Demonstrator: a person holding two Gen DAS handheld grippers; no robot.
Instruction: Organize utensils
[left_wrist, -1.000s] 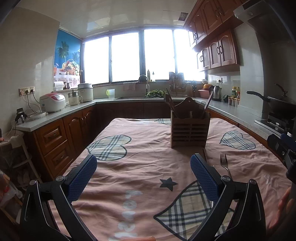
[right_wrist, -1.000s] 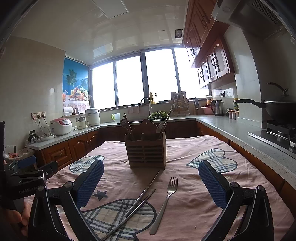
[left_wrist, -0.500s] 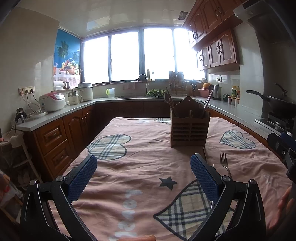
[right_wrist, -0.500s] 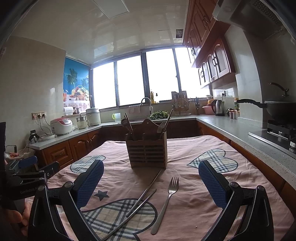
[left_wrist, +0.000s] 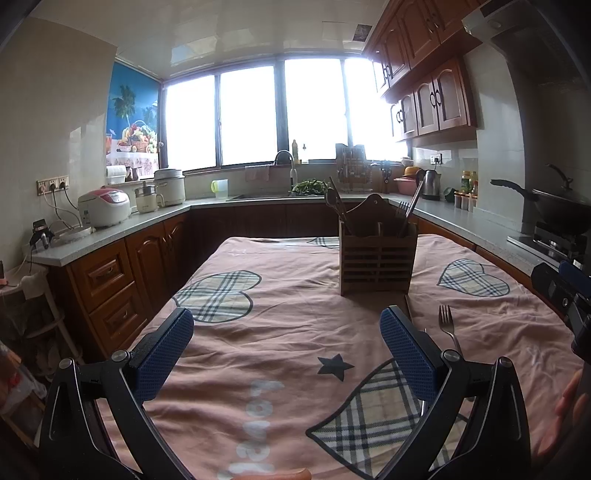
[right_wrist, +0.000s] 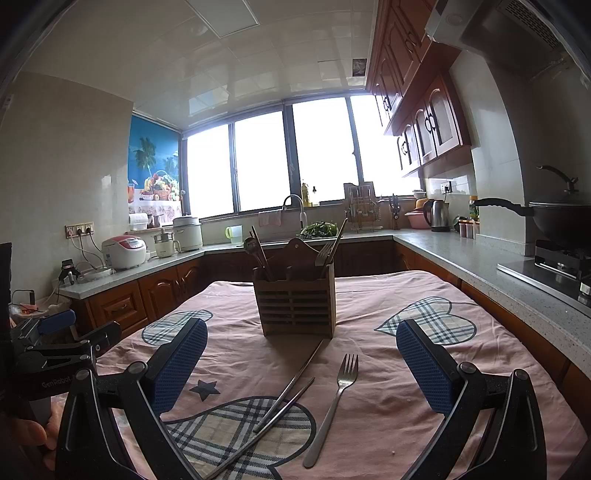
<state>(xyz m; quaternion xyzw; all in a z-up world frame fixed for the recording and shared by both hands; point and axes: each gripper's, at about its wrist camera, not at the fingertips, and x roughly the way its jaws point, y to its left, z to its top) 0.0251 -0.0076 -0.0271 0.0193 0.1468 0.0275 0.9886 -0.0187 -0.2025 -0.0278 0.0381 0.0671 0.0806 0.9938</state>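
A wooden slatted utensil holder (right_wrist: 297, 302) stands on the pink tablecloth (right_wrist: 373, 317) and holds a spoon, a fork and chopsticks. A metal fork (right_wrist: 334, 404) and two metal chopsticks (right_wrist: 282, 400) lie loose on the cloth in front of it. My right gripper (right_wrist: 301, 363) is open and empty, just above and behind these pieces. My left gripper (left_wrist: 286, 349) is open and empty, to the left of the holder (left_wrist: 377, 254). The fork (left_wrist: 447, 326) shows past its right finger.
Kitchen counters (left_wrist: 155, 216) with a rice cooker (left_wrist: 104, 206) and pots run along the left and back. A stove with a black wok (right_wrist: 554, 221) stands on the right. The table's left edge drops toward wooden drawers (left_wrist: 107, 284).
The right wrist view has crept slightly forward toward the holder. The left gripper has stayed still. Both stay open.
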